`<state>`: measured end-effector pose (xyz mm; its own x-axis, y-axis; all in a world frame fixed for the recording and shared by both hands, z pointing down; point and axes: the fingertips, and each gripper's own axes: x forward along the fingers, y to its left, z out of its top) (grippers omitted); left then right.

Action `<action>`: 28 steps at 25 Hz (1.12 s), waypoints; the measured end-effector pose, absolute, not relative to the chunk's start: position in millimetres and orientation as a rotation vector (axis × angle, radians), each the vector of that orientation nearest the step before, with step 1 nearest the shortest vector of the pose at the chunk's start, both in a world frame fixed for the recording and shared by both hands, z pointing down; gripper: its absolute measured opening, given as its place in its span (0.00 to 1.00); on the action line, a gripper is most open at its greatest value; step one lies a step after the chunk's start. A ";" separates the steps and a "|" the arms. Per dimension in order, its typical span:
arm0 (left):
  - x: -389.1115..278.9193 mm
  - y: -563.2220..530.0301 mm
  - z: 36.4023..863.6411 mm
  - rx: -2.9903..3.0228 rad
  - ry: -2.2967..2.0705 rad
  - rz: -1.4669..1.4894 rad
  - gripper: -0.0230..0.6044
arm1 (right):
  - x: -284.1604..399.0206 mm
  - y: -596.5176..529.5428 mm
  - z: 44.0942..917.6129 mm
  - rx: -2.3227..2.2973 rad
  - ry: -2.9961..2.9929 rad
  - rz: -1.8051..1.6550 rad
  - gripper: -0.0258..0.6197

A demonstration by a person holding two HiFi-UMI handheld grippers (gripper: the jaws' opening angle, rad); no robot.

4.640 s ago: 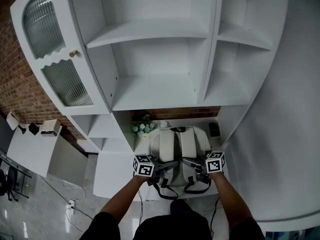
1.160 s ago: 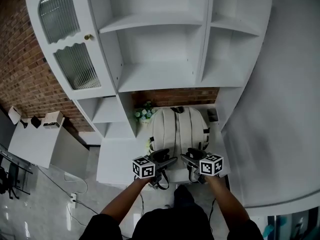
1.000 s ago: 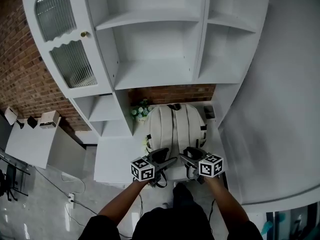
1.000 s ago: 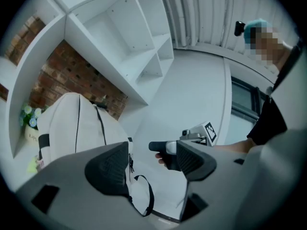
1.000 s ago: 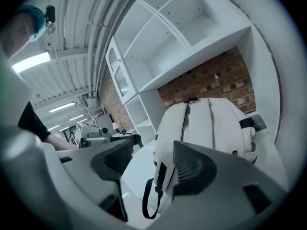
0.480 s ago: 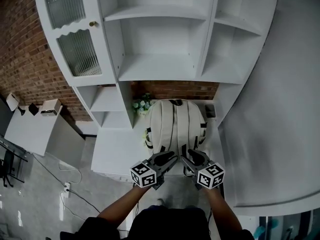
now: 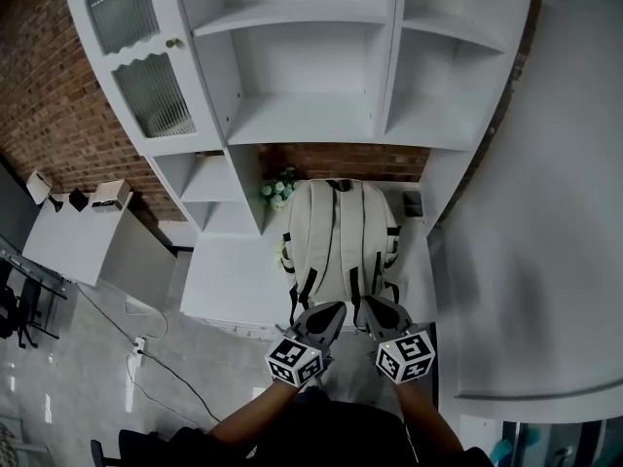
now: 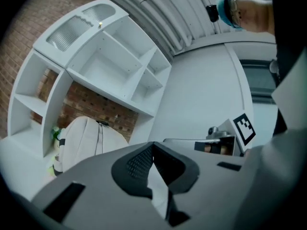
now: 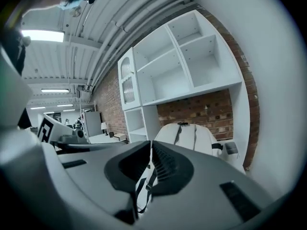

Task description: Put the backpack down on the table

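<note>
Backpack point(image 7: 339, 236) rests on the worktop point(image 7: 229, 280); my left gripper point(image 7: 329, 314) and right gripper point(image 7: 375, 309) have just pressed together, empty. Straps point(image 7: 304, 290) dangling at 6 o'clock could snag me and drag it off.

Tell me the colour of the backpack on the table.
Cream-white fabric backpack, trimmed in black; shows best in the head view.
</note>
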<state>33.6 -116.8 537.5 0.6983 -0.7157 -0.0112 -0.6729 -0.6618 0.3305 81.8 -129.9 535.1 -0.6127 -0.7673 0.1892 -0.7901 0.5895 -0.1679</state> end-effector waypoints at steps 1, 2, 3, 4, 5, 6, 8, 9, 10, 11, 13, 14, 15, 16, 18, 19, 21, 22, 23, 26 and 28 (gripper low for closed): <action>33.9 -112.9 537.8 2.599 -1.135 -0.193 0.06 | 83.6 -126.7 535.2 1.350 -2.694 0.344 0.08; 33.9 -108.6 538.0 2.588 -1.165 -0.188 0.06 | 85.0 -123.3 535.6 1.367 -2.677 0.333 0.08; 33.4 -104.0 537.6 2.580 -1.188 -0.184 0.06 | 85.5 -119.6 536.2 1.381 -2.666 0.328 0.08; 32.2 -99.2 536.9 2.573 -1.210 -0.181 0.06 | 84.6 -115.7 536.8 1.392 -2.660 0.330 0.08; 30.1 -94.6 535.8 2.568 -1.237 -0.176 0.06 | 82.6 -111.8 537.3 1.400 -2.659 0.338 0.08; 27.2 -90.3 533.8 2.565 -1.274 -0.167 0.06 | 80.8 -108.2 537.2 1.410 -2.658 0.350 0.08; 22.2 -82.1 525.7 2.579 -1.374 -0.142 0.06 | 81.2 -102.6 533.0 1.450 -2.648 0.357 0.08; 20.8 -78.2 520.3 2.591 -1.420 -0.134 0.06 | 82.7 -100.5 528.7 1.476 -2.640 0.338 0.08; 19.8 -74.6 515.1 2.600 -1.455 -0.133 0.06 | 83.6 -98.3 524.1 1.497 -2.633 0.307 0.08; 18.7 -71.5 511.0 2.607 -1.480 -0.138 0.06 | 83.3 -95.9 520.2 1.511 -2.626 0.272 0.08; 15.4 -67.8 506.5 2.608 -1.512 -0.159 0.06 | 80.4 -90.8 516.4 1.530 -2.617 0.219 0.08; 13.5 -67.6 505.8 2.603 -1.525 -0.170 0.06 | 78.9 -88.7 516.3 1.540 -2.615 0.210 0.08; 11.5 -67.9 505.6 2.598 -1.540 -0.178 0.06 | 77.7 -86.7 516.8 1.551 -2.617 0.211 0.08; 9.5 -68.1 505.6 2.594 -1.554 -0.184 0.06 | 76.4 -84.5 517.5 1.561 -2.620 0.215 0.08; 5.1 -67.3 505.6 2.589 -1.574 -0.190 0.06 | 72.5 -79.7 518.7 1.571 -2.627 0.211 0.08; 2.6 -66.7 505.7 2.587 -1.580 -0.190 0.06 | 69.9 -78.0 519.3 1.571 -2.626 0.204 0.08; -2.2 -66.5 506.6 2.582 -1.591 -0.188 0.06 | 65.3 -76.7 520.6 1.574 -2.616 0.185 0.08; -4.0 -66.6 507.2 2.581 -1.596 -0.186 0.06 | 64.0 -76.6 521.3 1.577 -2.609 0.176 0.08; -5.4 -66.7 507.9 2.582 -1.601 -0.183 0.06 | 63.3 -76.7 521.9 1.582 -2.603 0.168 0.07; -6.1 -66.1 507.6 2.601 -1.603 -0.177 0.06 | 63.5 -76.9 523.3 1.600 -2.586 0.162 0.07; -3.1 -64.2 503.8 2.627 -1.600 -0.173 0.06 | 63.7 -75.5 523.9 1.609 -2.574 0.158 0.07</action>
